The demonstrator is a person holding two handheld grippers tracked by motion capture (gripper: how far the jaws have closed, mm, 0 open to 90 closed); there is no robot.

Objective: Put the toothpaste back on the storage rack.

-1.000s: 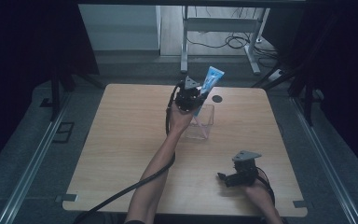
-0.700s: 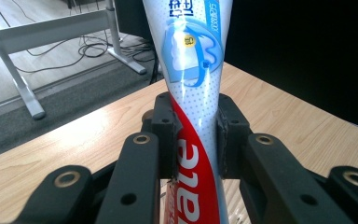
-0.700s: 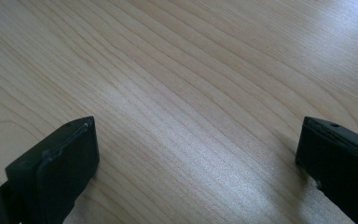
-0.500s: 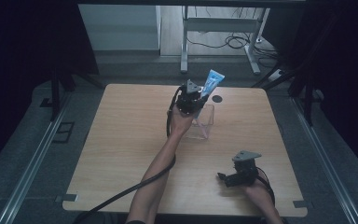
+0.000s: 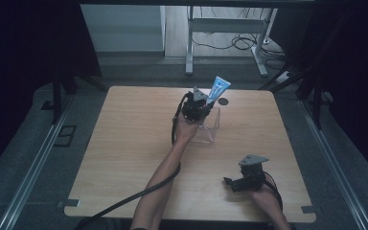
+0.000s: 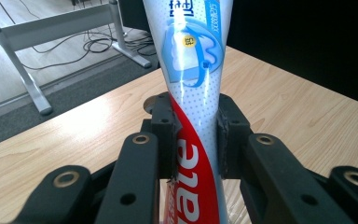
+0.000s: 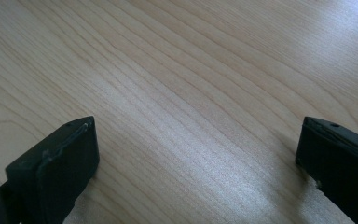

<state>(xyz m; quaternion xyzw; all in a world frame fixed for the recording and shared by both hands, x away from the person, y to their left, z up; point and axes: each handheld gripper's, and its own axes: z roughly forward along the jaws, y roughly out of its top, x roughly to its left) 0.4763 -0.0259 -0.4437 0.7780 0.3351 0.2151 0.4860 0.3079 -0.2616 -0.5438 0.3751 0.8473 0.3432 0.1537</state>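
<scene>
Little has moved since the earlier frames: left gripper [image 5: 205,103] and its toothpaste tube [image 5: 217,89] sit at the same spot above the clear box [image 5: 212,128], the tube perhaps leaning a touch differently; right gripper [image 5: 230,182] unchanged.

High view, upper centre of the frame: the person's left hand [image 5: 186,128] reaches forward over the desk [image 5: 124,143] and holds the left gripper over the near-left side of the clear box. Tube rises from the jaws, tilted up and to the right, its flat blue end highest. Whether its lower end touches the box cannot be told. Small dark round mark [image 5: 224,101] on the desk just right of the tube.

Left gripper view: jaws closed on the toothpaste tube [image 6: 193,93], one pad against each side of its narrow lower part. Tube runs up the centre of the frame; white with blue picture above, red band with white lettering below. Desk and floor with a grey metal frame [image 6: 32,37] and cables behind, upper left.

High view, lower right of the frame: right hand [image 5: 263,199] rests on the desk with the right gripper pointing left, well apart from the box.

Right gripper view: jaws wide open, nothing between them; bare wood grain of the desk [image 7: 191,93] below.
</scene>
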